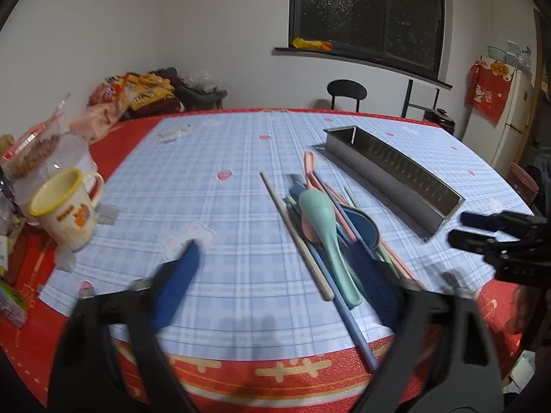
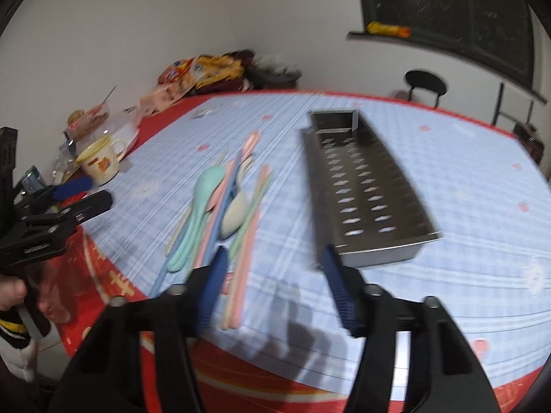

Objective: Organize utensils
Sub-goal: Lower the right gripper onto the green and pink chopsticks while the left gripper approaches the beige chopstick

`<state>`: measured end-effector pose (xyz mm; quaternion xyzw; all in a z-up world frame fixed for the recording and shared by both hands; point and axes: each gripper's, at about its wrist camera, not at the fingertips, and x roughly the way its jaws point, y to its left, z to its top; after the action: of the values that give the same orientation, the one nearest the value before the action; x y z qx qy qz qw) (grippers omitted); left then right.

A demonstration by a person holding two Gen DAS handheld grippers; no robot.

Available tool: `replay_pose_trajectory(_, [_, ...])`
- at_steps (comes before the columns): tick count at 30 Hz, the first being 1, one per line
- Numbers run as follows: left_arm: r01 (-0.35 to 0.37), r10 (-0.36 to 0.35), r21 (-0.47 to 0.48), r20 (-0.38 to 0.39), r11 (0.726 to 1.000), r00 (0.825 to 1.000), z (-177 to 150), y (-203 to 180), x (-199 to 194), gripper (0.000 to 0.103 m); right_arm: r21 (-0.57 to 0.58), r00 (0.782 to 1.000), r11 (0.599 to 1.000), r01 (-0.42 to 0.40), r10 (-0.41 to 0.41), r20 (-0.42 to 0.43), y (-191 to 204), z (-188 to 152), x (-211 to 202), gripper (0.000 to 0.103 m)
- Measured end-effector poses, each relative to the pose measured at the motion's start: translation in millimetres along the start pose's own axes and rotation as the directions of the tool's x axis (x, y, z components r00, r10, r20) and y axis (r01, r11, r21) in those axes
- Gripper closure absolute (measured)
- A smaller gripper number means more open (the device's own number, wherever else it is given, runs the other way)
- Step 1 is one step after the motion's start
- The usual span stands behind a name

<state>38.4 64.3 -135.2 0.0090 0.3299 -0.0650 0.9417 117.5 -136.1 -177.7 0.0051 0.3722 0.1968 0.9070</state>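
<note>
- Two hand-held grippers hover over a blue-checked table cover (image 1: 224,151) where a loose heap of pastel utensils (image 1: 320,216) waits, lower centre of the left wrist view, to be sorted.
- The left gripper (image 1: 275,268) stands wide, nothing between its blue pads; one pad hangs over bare cloth at lower left, the other overlaps the heap's near end at lower right, though contact cannot be told.
- The right gripper (image 2: 272,275) is parted more narrowly and also holds nothing; its left pad lies near the handle ends of the pile, its right pad just before the near end of the steel trough (image 2: 365,186).
- That perforated metal trough, which appears empty, lies at centre right of the right wrist view, just beside the heap and roughly parallel to it; it looks the likely destination.
- A teal spoon (image 1: 323,227) lies on top of the pile, crossing chopsticks (image 1: 292,223) and a dark blue spoon (image 1: 361,227), so it seems the natural first pick.
- Doing this step well likely means taking one piece at a time, closing across a handle rather than a bowl, and lifting straight so neighbours do not drag.
- A yellow-rimmed mug (image 1: 69,210) and snack packets crowd the left edge, well apart from the work.
- Motion blur softens the right wrist view, so fine contact there cannot be judged.
</note>
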Motion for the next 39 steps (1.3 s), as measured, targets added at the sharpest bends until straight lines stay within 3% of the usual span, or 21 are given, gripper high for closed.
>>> replay_pose_trajectory(2, [0.009, -0.009, -0.013, -0.011, 1.0, 1.0, -2, 2, 7, 0.049, 0.0, 0.999, 0.999, -0.044, 0.044, -0.029, 6, -1, 12, 0.076])
replay_pose_trajectory(4, [0.032, -0.033, -0.023, -0.027, 0.999, 0.999, -5, 2, 13, 0.062, -0.005, 0.995, 0.997, -0.075, 0.074, -0.06, 12, -2, 22, 0.087])
replay_pose_trajectory(7, [0.061, -0.061, -0.024, -0.042, 0.998, 0.997, -10, 1, 21, 0.072, 0.015, 0.987, 0.993, -0.118, 0.119, -0.11, 20, -3, 41, 0.092])
replay_pose_trajectory(17, [0.094, -0.096, -0.032, -0.077, 0.995, 0.992, -19, -4, 34, 0.073, 0.047, 0.978, 0.992, -0.115, 0.122, -0.171, 25, -2, 69, 0.091])
replay_pose_trajectory(29, [0.107, -0.109, -0.024, -0.108, 0.994, 0.988, -20, -11, 42, 0.073, -0.038, 0.985, 0.998, -0.059, 0.052, -0.166, 33, 1, 74, 0.092])
replay_pose_trajectory(39, [0.122, -0.115, 0.016, -0.213, 0.992, 0.97, -5, -8, 70, 0.083, 0.039, 0.991, 0.999, -0.039, 0.043, -0.128, 13, -4, 68, 0.096])
